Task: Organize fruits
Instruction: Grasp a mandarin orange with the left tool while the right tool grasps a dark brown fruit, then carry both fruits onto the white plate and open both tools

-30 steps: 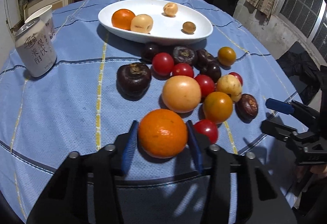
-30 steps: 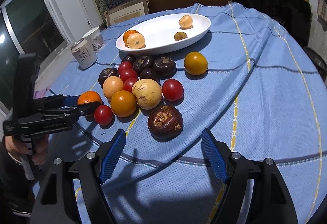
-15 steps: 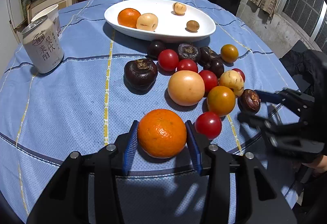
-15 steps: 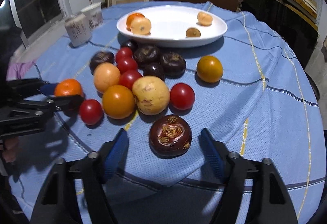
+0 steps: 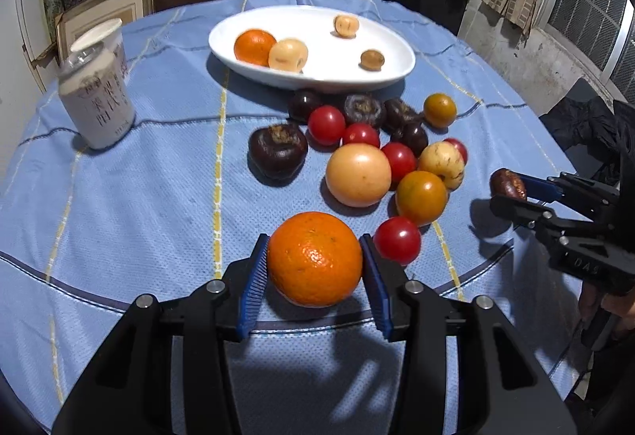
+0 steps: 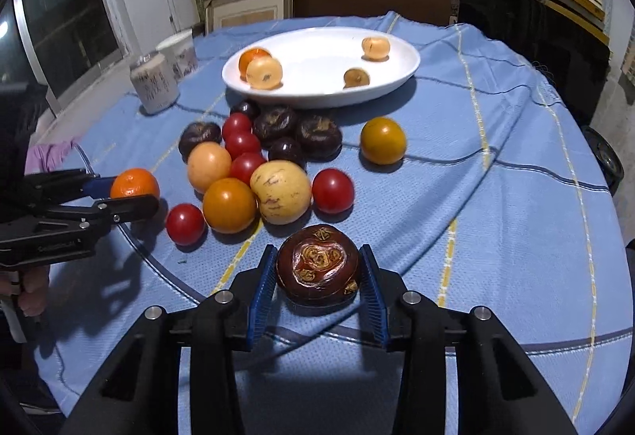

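My left gripper (image 5: 313, 264) is shut on an orange (image 5: 314, 258), held just above the blue cloth; it also shows in the right wrist view (image 6: 135, 187). My right gripper (image 6: 317, 276) is shut on a dark brown mangosteen (image 6: 318, 268), also seen at the right edge of the left wrist view (image 5: 508, 184). A white oval plate (image 5: 381, 38) at the back holds an orange, two pale fruits and a small brown one. Several tomatoes, mangosteens and yellow fruits (image 5: 359, 175) lie in a cluster in front of the plate.
A drink can (image 5: 97, 103) and a white cup (image 5: 107, 38) stand at the table's left. The round table's edge runs close below both grippers. Shelves, boxes and a dark chair stand behind the table.
My right gripper moved in around the brown mangosteen and shut on it. My left gripper closed onto the orange and lifted it slightly.
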